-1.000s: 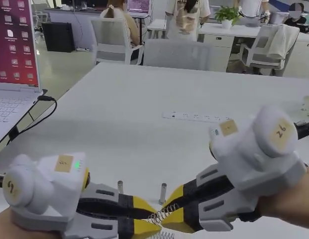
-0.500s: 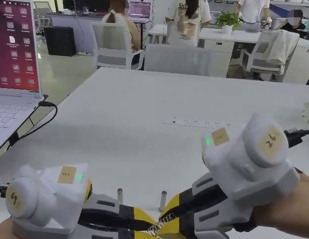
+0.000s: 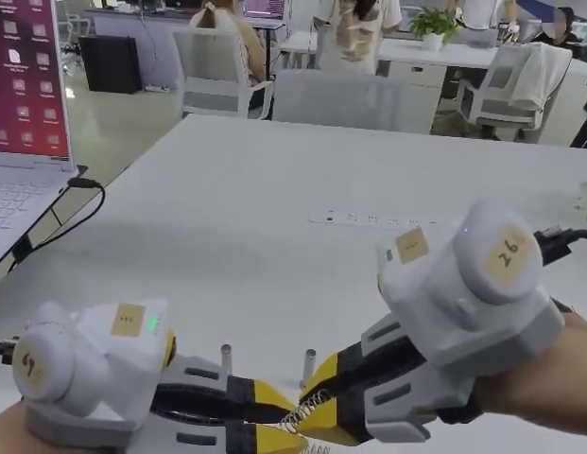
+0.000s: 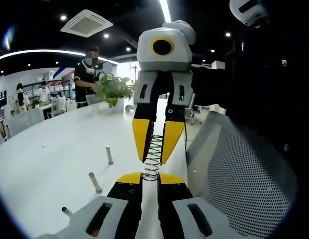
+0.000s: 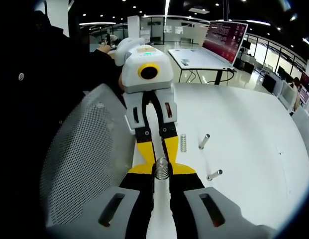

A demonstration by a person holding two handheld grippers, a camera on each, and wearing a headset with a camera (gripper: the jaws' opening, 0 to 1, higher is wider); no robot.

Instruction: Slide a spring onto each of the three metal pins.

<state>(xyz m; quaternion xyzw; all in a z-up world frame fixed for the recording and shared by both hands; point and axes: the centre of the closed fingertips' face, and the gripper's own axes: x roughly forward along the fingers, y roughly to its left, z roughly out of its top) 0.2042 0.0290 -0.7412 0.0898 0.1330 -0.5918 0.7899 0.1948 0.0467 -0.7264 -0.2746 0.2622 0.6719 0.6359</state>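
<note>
Head view: the left hand-held gripper [image 3: 279, 418] and the right hand-held gripper [image 3: 321, 402] meet tip to tip just above the white bench [image 3: 274, 208]. A single spring [image 3: 307, 409] spans the gap between them. In the left gripper view, the left jaws are clenched on the near end of the spring and the right jaws pinch its far end, so each hand-held gripper is grasping it. Two bare metal pins [image 3: 226, 359] [image 3: 309, 367] stand upright just beyond the tips, and a third [image 4: 66, 211] is closer to the left hand-held gripper. In the right gripper view, a second spring [image 5: 183, 143] sits on the bench beside the left jaws.
</note>
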